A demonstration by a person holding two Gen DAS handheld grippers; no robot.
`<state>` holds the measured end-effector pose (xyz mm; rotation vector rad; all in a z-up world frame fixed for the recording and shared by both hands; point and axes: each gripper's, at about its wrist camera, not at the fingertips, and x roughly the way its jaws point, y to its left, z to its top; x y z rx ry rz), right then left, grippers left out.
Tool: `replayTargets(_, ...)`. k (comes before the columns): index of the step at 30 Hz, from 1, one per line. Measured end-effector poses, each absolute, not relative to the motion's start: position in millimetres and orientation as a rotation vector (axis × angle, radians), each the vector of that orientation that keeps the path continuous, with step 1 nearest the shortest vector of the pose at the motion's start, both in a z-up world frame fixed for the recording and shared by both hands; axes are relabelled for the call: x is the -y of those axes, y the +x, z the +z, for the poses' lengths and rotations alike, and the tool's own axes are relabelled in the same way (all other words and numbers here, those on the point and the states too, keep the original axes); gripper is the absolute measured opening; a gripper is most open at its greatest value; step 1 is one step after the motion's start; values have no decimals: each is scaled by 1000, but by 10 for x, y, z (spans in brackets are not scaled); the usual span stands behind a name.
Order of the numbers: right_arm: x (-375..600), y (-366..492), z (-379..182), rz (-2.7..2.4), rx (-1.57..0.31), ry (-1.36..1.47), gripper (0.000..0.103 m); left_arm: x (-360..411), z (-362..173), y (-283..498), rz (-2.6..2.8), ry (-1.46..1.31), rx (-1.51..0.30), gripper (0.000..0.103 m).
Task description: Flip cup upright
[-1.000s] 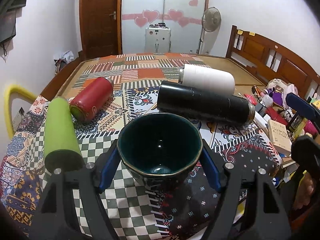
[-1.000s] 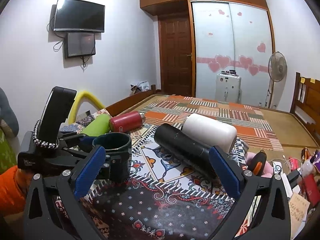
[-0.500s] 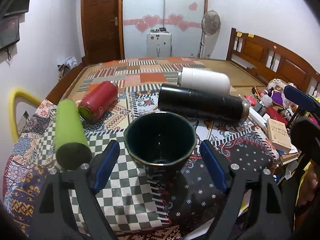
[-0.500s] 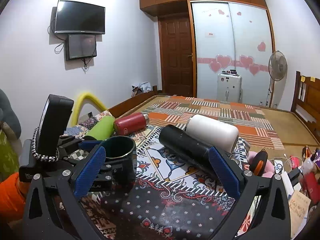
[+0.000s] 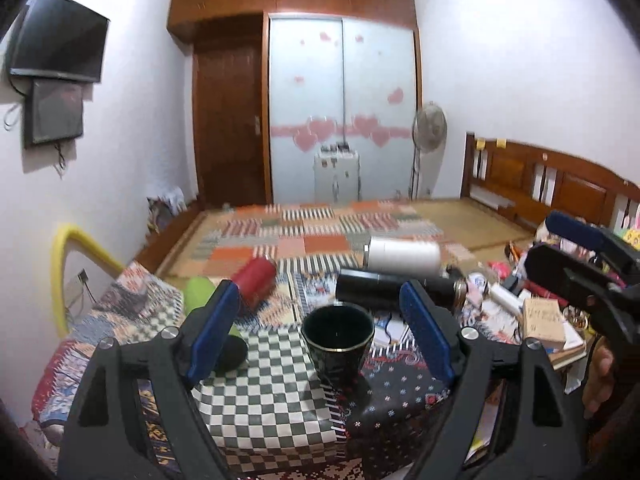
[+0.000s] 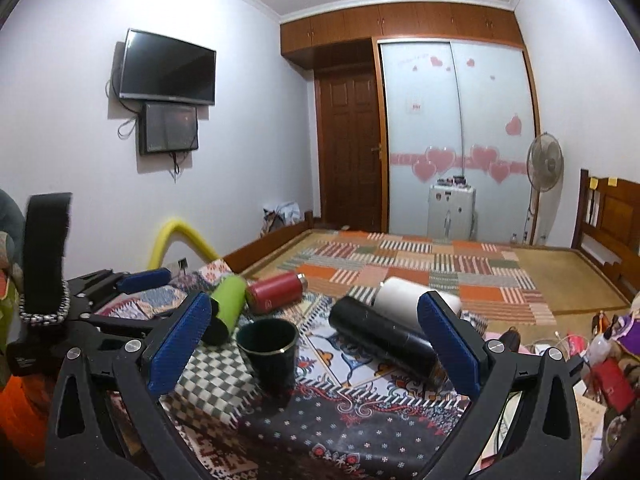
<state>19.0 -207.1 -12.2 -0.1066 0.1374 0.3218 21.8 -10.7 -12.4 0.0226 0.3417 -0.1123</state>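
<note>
A dark green cup [image 5: 338,342] with a thin gold rim stands upright on the patterned cloth; it also shows in the right wrist view [image 6: 270,354]. My left gripper [image 5: 320,334] is open, drawn back from the cup, with its blue pads wide of it on both sides and touching nothing. My right gripper [image 6: 316,346] is open and empty, with the cup standing ahead between its pads, nearer the left one. The left gripper's body [image 6: 92,312] shows at the left of the right wrist view.
A green bottle [image 5: 200,300], a red bottle [image 5: 256,286], a black flask [image 5: 394,290] and a white flask [image 5: 404,258] lie on their sides behind the cup. Books and small clutter [image 5: 548,320] crowd the right edge. A yellow tube [image 5: 64,264] arches at the left.
My left gripper has let go of the cup, opened and pulled back and up; the cup now stands free on the cloth. The right gripper has risen and pulled back a little.
</note>
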Motion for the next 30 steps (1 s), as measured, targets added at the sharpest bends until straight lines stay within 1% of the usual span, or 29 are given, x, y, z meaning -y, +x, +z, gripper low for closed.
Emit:
replayTargets(9, 2033, -141, 17, 306, -46, -86, 103, 38, 143, -252, -86, -12, -213, 83)
replayTargets(20, 2004, -282, -7, 301, -8, -58, 103, 5, 192, -525, -51, -24, -147, 99)
replayTargets(22, 2001, -295, -16, 304, -9, -56, 103, 11, 187, -539, -46, -27, -142, 101)
replayTargets(30, 2008, -326, -71, 296, -12, -48, 103, 41, 165, -585, -34, -18, -138, 103)
